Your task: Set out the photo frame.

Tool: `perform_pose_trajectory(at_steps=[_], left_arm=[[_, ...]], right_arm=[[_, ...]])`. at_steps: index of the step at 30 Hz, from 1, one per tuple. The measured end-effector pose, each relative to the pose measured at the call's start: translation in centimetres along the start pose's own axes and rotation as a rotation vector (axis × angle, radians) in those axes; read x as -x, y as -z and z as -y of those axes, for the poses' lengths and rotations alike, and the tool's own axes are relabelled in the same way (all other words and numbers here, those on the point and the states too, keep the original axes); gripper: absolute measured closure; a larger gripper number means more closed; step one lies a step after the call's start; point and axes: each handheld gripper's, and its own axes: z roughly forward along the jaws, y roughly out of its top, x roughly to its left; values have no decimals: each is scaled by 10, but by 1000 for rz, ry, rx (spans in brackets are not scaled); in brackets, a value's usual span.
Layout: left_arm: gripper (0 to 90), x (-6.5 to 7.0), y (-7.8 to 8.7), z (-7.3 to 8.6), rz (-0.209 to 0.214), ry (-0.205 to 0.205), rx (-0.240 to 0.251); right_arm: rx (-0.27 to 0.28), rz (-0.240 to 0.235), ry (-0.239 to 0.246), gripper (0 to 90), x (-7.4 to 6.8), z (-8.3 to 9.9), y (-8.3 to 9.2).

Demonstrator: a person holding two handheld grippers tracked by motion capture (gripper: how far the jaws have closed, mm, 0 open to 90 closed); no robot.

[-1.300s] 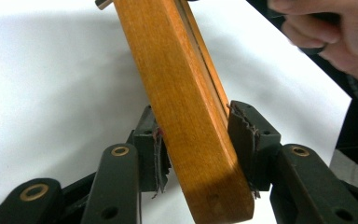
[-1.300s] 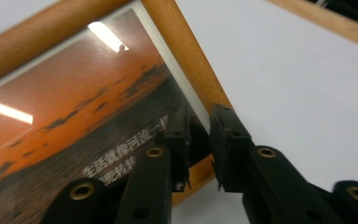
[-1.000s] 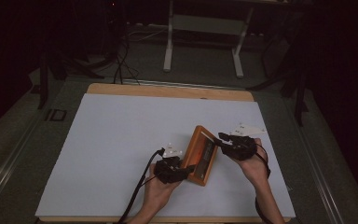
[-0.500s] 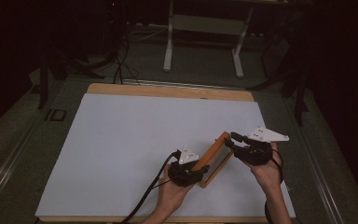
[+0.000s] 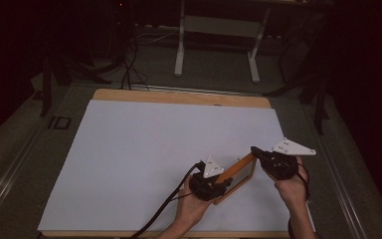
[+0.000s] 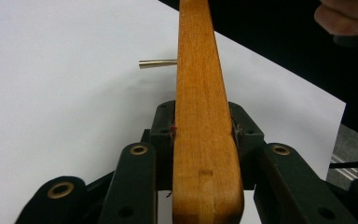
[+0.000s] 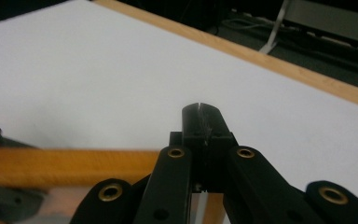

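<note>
Gripping the wooden frame (image 6: 204, 140) between its jaws — left claw (image 6: 205, 128); right claw (image 7: 200, 122) clenched at its far end.

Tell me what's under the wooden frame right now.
The white table cover lies below the wooden frame, which is held tilted between both grippers. The surface directly beneath its lower rail is hidden by the left gripper.

Wooden-edged table (image 5: 179, 96), white sheet (image 5: 149, 159) covering its top, wooden frame (image 5: 236, 178) over it
</note>
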Motion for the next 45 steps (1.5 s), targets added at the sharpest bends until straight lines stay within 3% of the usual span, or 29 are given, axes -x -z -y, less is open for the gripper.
perform_pose_trajectory(at_steps=[4, 10, 12, 15, 19, 23, 30, 39, 40, 44, 45], left_arm=[[686, -3, 0, 0, 12, 12, -1], [671, 2, -1, 2, 25, -10, 12], [606, 0, -3, 5, 70, 16, 6], [496, -2, -3, 12, 78, 17, 13], [450, -3, 0, 22, 67, 19, 21], [452, -5, -2, 37, 72, 23, 0], [515, -7, -12, 56, 83, -12, -51], [582, -5, -20, 60, 82, -25, -66], [627, -5, -20, 59, 80, -27, -67], [652, -3, -20, 59, 65, -49, -67], [661, -1, -20, 59, 45, -74, -65]], right_arm=[[-17, -1, -3, 900, 1, 4, -2], [-16, -13, -27, 900, 5, 11, -6], [-13, -20, -39, 900, 5, 11, -6], [-7, -20, -42, 900, 5, 13, -4], [3, -33, -53, 900, 7, 16, -2], [5, -35, -52, 900, 8, 16, -2], [22, -38, -67, 900, 8, 19, -1], [33, -48, -79, 900, 10, 21, 0], [35, -50, -76, 900, 10, 21, 0], [36, -51, -75, 900, 10, 21, -1], [36, -50, -74, 900, 10, 21, -2]])
